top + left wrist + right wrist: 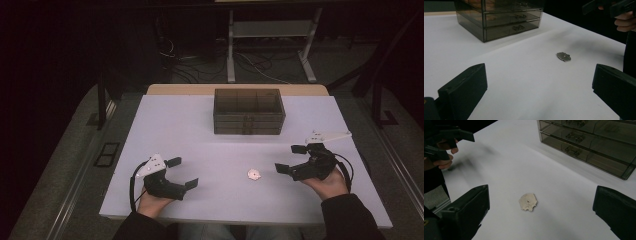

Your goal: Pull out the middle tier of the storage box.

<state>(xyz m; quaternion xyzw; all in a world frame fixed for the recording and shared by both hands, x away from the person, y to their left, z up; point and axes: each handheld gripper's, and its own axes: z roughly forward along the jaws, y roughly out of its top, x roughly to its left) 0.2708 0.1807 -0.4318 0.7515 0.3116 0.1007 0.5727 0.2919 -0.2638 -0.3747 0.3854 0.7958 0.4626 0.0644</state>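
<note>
Drawer unit (596, 142) cut off, contents indistinct

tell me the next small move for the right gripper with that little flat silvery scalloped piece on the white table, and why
Probably ease the right gripper forward and down toward the small flat silvery scalloped piece. Its jaws stand wide open and empty, the piece lies loose on the white table just ahead of them, and it is nearer than the left gripper. The smoky transparent drawer box sits shut behind.

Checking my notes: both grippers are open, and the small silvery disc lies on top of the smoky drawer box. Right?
Not quite. The disc lies on the white table, in front of the drawer box, as the high view shows. Both grippers, left and right, are open.
</note>
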